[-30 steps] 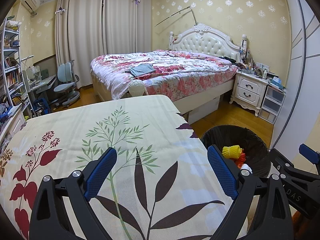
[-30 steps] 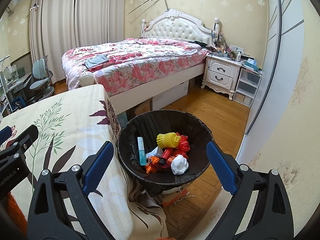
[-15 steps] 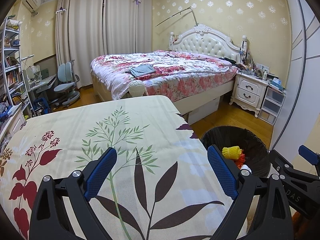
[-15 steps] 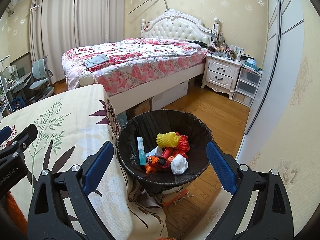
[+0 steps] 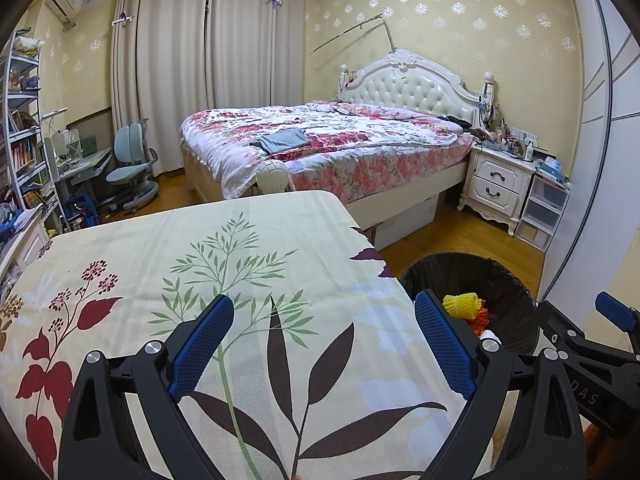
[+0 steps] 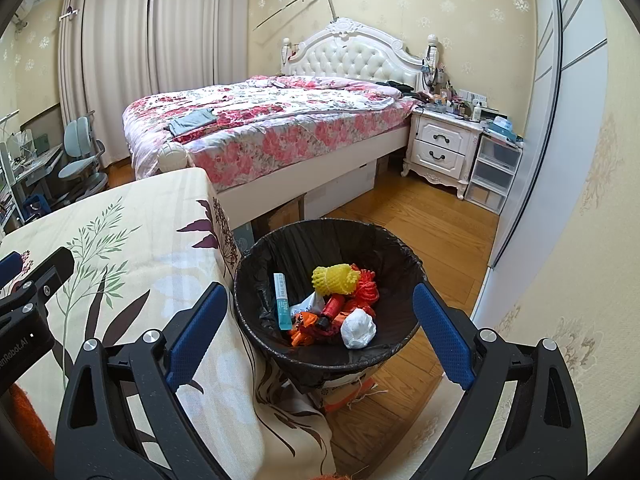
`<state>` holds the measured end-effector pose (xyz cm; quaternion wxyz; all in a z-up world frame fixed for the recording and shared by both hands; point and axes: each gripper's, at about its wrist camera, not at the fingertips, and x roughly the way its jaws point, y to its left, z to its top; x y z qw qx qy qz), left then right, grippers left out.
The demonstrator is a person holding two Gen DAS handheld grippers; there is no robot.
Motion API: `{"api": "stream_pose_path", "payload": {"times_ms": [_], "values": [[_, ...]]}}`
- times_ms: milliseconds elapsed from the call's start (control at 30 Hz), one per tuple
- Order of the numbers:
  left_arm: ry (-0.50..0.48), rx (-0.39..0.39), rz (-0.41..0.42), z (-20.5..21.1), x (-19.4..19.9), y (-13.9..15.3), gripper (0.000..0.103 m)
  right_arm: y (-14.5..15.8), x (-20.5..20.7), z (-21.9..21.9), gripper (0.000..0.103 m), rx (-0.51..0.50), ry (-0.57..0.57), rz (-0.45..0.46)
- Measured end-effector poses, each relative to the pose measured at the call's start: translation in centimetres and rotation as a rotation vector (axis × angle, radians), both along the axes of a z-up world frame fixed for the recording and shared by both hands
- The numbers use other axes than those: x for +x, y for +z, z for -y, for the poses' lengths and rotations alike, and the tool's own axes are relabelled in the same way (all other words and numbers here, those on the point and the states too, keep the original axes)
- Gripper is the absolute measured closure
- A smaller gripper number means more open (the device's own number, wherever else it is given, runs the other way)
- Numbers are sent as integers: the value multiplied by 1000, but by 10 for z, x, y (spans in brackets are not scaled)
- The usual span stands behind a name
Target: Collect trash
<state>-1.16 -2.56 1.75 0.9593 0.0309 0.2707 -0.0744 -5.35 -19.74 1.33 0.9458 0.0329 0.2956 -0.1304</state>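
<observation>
left gripper (image 5: 324,326): gaping wide, gripping nothing, hovering over table; blue ribbed pads (image 5: 202,346) on black plastic arms
right gripper (image 6: 316,318): spreading wide, empty, hanging above bin; same blue textured pads (image 6: 440,332)
table (image 5: 256,248): lying under smooth cream cloth printed with green sprigs, dark leaves, red flowers
bin (image 6: 276,248): standing on wood floor just beside table's right edge; round, lined with crinkled black bag
trash (image 6: 334,304): sitting inside bin: yellow foam net (image 6: 334,278), orange mesh, white crumpled wad (image 6: 358,328), teal tube (image 6: 282,300)
</observation>
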Motion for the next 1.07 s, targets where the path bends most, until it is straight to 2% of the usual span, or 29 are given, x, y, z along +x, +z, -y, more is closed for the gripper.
{"api": "stream_pose_path", "payload": {"times_ms": [300,667,1067], "values": [[-9,14,29,13,-11,4,12,0,0,0,11,-1,0,0],[-13,3,23,16,-10,2,12,-1,0,0,11,-1,1,-1],[35,-6,-16,-8,5,-1,12,-7,6,-11,11,-2,32,-11]]}}
